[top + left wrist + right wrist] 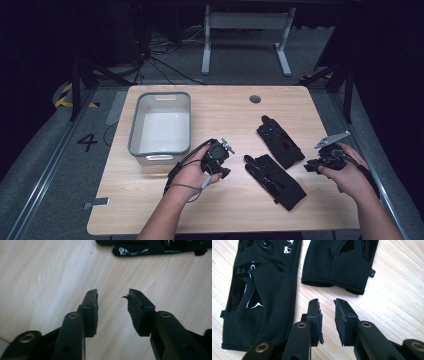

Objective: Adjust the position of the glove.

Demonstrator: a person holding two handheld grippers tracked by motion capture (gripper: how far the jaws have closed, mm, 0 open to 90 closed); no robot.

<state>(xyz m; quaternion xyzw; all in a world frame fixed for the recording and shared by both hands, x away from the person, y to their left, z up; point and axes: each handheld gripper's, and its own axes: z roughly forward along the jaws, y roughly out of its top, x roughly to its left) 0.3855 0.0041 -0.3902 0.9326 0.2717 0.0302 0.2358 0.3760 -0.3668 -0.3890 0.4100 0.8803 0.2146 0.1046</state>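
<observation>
The wooden surface (225, 200) carries everything here, and at its far left sits the grey bin (135, 131), open and bare inside. My read is that the gloves are headed there. Right of centre lie the two black gloves, flat and side by side: the near glove (274, 180) pointing its fingers toward the left hand, the far glove (280, 141) angled just beyond it, the two close but apart.

Now the hands. The left gripper (223, 159) hovers between bin and near glove, and in the left gripper view its jaws stand spread over bare wood, nothing between them, glove fingertips (140, 250) just ahead. The right gripper (311, 165) waits at the gloves' right, jaws parted too and holding nothing. In the right gripper view they point at the gap between the two cuffs, with the far glove's cuff (334, 283) straight ahead.

This looks like the approach to a first pick. To do it well, I'd go for a cuff hem, the thickest edge. Come in low and nearly level, slide one jaw under the fabric, and bite only one glove so the neighbour isn't dragged along.
</observation>
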